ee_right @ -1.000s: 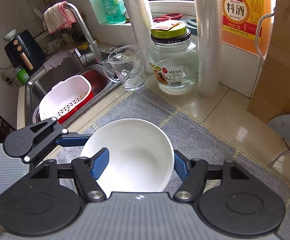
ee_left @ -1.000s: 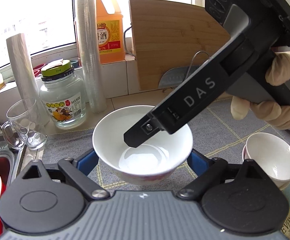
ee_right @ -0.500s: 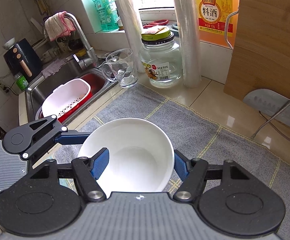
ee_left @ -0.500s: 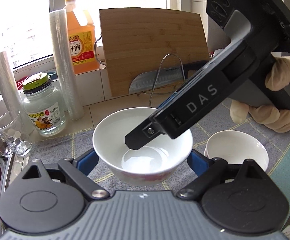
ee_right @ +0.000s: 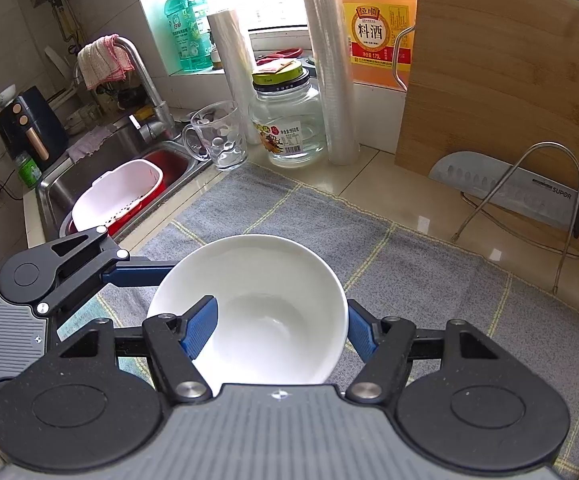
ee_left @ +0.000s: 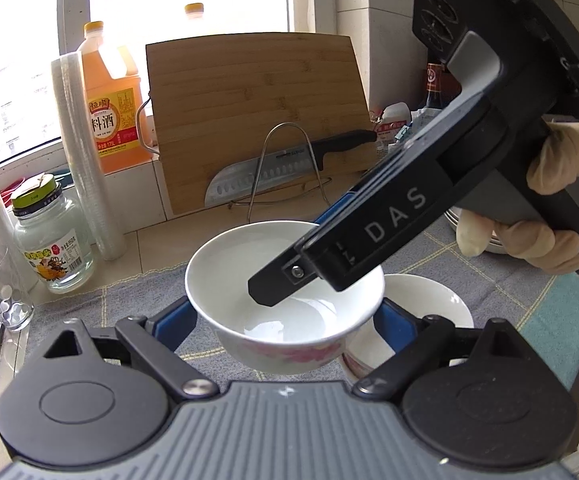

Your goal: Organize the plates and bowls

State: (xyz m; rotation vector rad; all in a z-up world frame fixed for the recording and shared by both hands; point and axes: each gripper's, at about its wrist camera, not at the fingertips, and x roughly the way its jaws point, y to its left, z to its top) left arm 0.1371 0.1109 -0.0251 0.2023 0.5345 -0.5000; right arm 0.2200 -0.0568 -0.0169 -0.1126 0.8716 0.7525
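A white bowl (ee_left: 229, 272) is gripped from both sides and carried above a grey checked cloth (ee_left: 489, 280), clear of it. The left gripper (ee_left: 285, 316) is spread wide, and its blue pads (ee_left: 173, 316) are set against the outside of the bowl just under the rim, one on each side. The right gripper (ee_right: 279, 330) is clamped on the bowl's wall, with one finger (ee_right: 199, 328) inside the bowl and the other outside it.

The bowl is round, so no long axis can be given. Its mouth is turned upward and tipped slightly towards the left gripper's camera. It is seen to be glazed, plain white inside and empty.

In the left wrist view a pink flower pattern (ee_left: 289, 354) is shown on the outer wall, low down. A second white bowl (ee_left: 429, 300) is seen on the cloth, below the carried bowl and to its right. The gloved hand (ee_left: 549, 208) around the right gripper's handle is shown at the far right.

None of these is shown in the right wrist view. There the bowl's whole rim is seen from above, and a sink (ee_right: 101, 160) with a white basket (ee_right: 117, 196) in it is shown at the left.
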